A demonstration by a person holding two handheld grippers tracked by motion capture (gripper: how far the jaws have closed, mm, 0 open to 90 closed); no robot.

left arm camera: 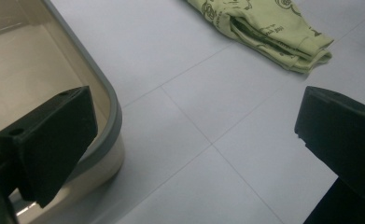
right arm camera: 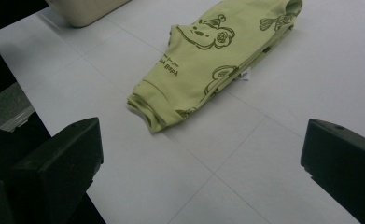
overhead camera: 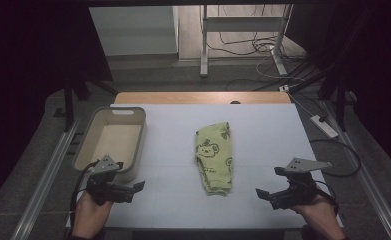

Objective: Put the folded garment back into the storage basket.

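Green cloth [overhead camera: 213, 157] lies folded near the middle of the white table [overhead camera: 263, 130], a little to the near side. It is a long, narrow bundle that runs from far to near, with brown cartoon animal faces and small print on it. In the right gripper view the cloth [right arm camera: 203, 60] shows a ribbed cuff at its near end, and the layers are stacked one on another. In the left gripper view the same end of the cloth [left arm camera: 273, 32] shows several folded layers.

At the far left of the table stands a beige plastic bin [overhead camera: 90, 127] with a grey rim, and nothing lies inside it. The left gripper [overhead camera: 133, 189] is at the near left, just beside the near corner of the bin [left arm camera: 117, 116], and its jaws stand wide apart with nothing between them. The right gripper [overhead camera: 263, 194] is at the near right, close to the near edge of the table, and its jaws are also wide apart and hold nothing. Both grippers are well apart from the cloth. Bare white surface lies all around the cloth, between it and the bin, and between it and the right edge.
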